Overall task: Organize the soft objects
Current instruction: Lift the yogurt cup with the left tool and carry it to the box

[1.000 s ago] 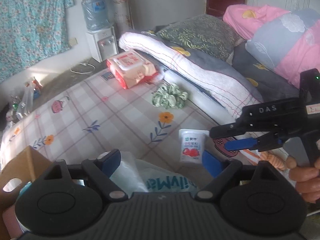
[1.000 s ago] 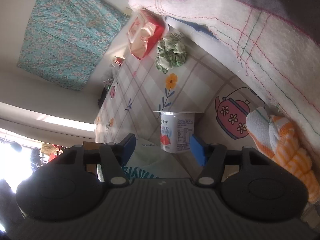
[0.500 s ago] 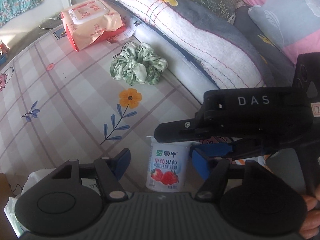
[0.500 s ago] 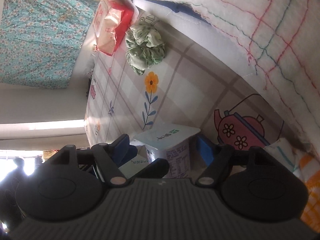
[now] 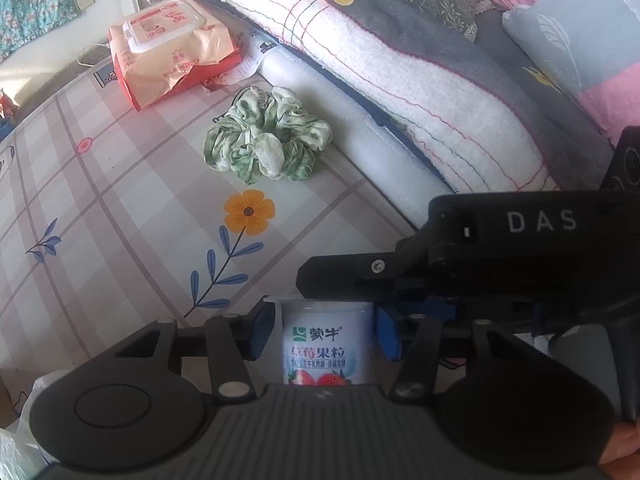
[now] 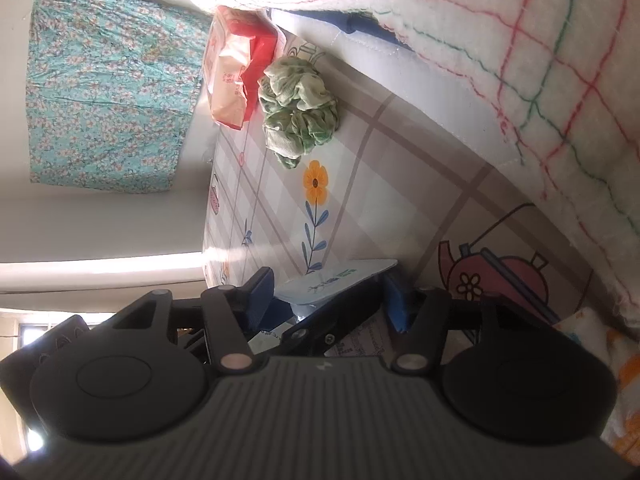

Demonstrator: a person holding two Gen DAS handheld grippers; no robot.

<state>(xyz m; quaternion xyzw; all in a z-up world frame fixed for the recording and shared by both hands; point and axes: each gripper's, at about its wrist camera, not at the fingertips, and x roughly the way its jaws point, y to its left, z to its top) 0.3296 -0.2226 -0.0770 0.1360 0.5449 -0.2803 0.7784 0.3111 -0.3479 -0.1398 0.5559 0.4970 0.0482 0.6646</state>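
Note:
A white strawberry yogurt cup (image 5: 326, 346) stands on the checked floral sheet (image 5: 120, 208). My left gripper (image 5: 325, 336) has closed on its sides, blue pads touching it. My right gripper (image 6: 332, 300) straddles the same cup (image 6: 340, 280) from the right, rolled sideways, its pads close beside the foil lid; contact is unclear. The right gripper's body (image 5: 500, 264) crosses over the cup in the left wrist view. A green scrunchie (image 5: 266, 146) lies further away on the sheet; it also shows in the right wrist view (image 6: 298, 112).
A red and orange wet-wipes pack (image 5: 172, 52) lies beyond the scrunchie. A folded white and grey quilt (image 5: 420, 80) and pillows bound the right side. An orange-striped cloth (image 6: 624, 380) lies near the quilt. A plastic bag (image 5: 16, 440) sits at lower left.
Both grippers moved in on the yogurt cup. The left jaws narrowed from wide open until they grip the cup; the right jaws came around its top.

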